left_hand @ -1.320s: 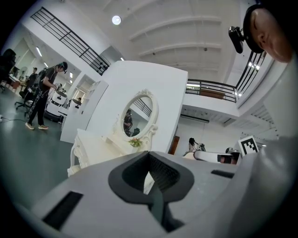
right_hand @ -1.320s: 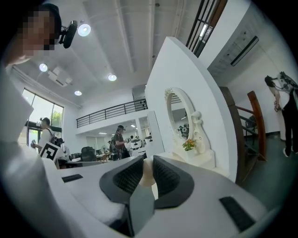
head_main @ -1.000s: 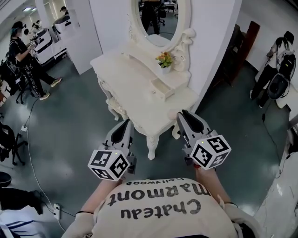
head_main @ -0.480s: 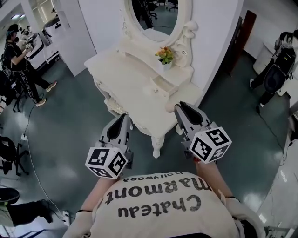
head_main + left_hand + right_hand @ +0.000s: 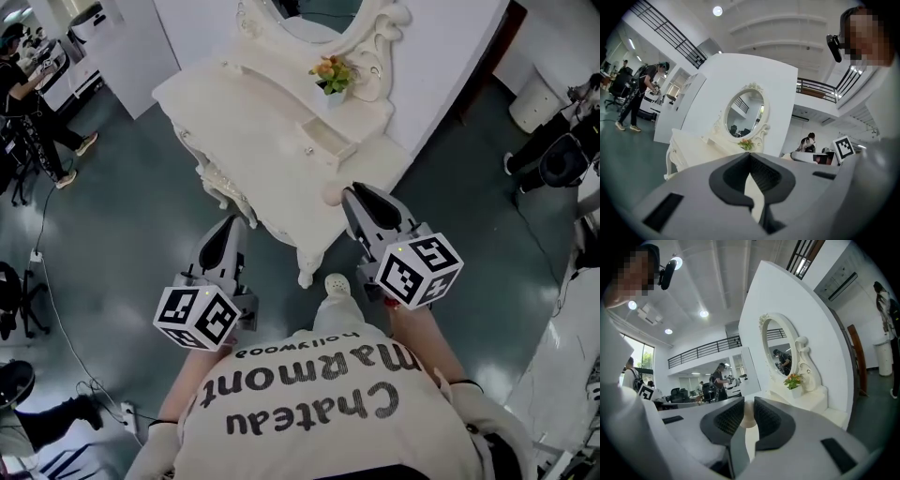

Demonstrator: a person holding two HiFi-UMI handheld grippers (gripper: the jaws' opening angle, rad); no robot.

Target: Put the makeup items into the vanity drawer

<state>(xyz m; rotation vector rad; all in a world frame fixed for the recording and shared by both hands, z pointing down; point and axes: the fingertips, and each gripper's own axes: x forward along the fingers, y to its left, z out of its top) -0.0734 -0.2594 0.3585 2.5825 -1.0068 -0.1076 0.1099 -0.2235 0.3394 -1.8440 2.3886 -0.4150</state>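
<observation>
The white vanity table (image 5: 246, 141) stands ahead, its small drawer (image 5: 330, 142) pulled open beside the flower pot (image 5: 330, 73) under the oval mirror (image 5: 314, 17). My right gripper (image 5: 349, 194) is at the table's near right corner, shut on a small beige rounded makeup item (image 5: 332, 195). In the right gripper view the beige item (image 5: 749, 417) sits pinched between the dark pads of the right gripper (image 5: 749, 404). My left gripper (image 5: 230, 228) hovers off the table's near left edge. In the left gripper view the left gripper (image 5: 750, 157) has its tips together, with nothing seen held.
People stand at the far left (image 5: 23, 84) and far right (image 5: 567, 150). A white bin (image 5: 536, 98) is at the back right, and cables (image 5: 56, 309) run over the grey floor. My shoe (image 5: 336, 284) is beside the table's front leg (image 5: 307, 267).
Both grippers have moved forward to the vanity's near edge and a little lower. The table now fills more of the head view, and my shoe has come into sight.
</observation>
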